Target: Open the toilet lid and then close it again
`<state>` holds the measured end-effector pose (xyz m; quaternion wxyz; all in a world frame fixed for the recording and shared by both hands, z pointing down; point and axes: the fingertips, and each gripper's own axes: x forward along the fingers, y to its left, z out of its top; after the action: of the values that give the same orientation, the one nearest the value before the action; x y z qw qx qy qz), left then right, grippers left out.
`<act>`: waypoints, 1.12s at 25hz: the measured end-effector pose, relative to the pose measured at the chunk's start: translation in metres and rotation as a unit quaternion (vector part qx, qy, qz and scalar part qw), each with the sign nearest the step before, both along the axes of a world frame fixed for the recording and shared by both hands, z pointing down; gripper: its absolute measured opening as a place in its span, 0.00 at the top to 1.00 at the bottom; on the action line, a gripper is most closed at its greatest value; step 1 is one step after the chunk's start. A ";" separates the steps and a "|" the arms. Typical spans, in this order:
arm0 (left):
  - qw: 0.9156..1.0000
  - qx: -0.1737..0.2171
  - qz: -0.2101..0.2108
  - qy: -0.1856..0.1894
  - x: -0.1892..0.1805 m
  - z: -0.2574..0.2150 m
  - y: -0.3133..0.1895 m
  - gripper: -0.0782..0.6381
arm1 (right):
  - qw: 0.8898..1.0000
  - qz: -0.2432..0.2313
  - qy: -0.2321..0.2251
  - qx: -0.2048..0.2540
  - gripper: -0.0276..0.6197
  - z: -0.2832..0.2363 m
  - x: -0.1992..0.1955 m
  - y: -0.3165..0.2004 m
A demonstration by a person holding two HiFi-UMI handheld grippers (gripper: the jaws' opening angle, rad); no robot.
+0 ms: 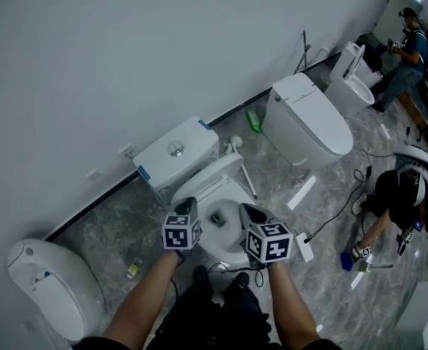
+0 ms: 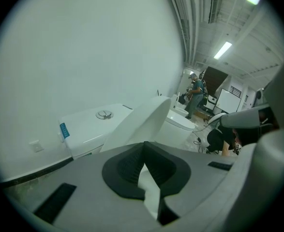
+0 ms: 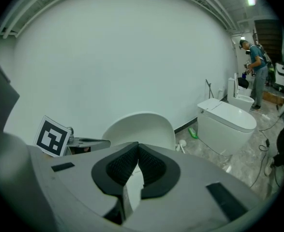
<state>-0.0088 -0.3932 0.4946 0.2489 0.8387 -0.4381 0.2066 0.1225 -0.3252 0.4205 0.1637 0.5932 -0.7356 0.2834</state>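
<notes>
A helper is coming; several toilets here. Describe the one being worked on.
Along the white wall, find the toilet just beyond the left gripper and right gripper. Unlike the left toilet and right toilet, both closed, its lid stands raised before a boxy tank.

Lid (image 1: 212, 170) upright before tank (image 1: 176, 152); bowl (image 1: 227, 197) in front of lid.

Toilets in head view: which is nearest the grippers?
The toilet with the boxy cistern, lid raised; its left neighbour and right neighbour are closed.

Left gripper (image 1: 187, 206): I see its jaws pressed together, empty, tilted downward.
Right gripper (image 1: 250, 213): jaws together, empty, same tilt.
Left forearm (image 1: 142, 306): bare, reaching forward.
Right forearm (image 1: 295, 305): bare, alongside it.
</notes>
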 end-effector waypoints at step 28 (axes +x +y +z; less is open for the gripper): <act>0.991 0.062 0.100 -0.068 0.000 -0.045 -0.013 0.56 | 0.998 -0.060 -0.008 0.001 0.94 -0.003 -0.033 -0.020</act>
<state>-0.0092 -0.4066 0.4493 0.1444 0.8760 -0.3801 0.2594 0.0895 -0.3452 0.4172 0.1743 0.5460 -0.7711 0.2772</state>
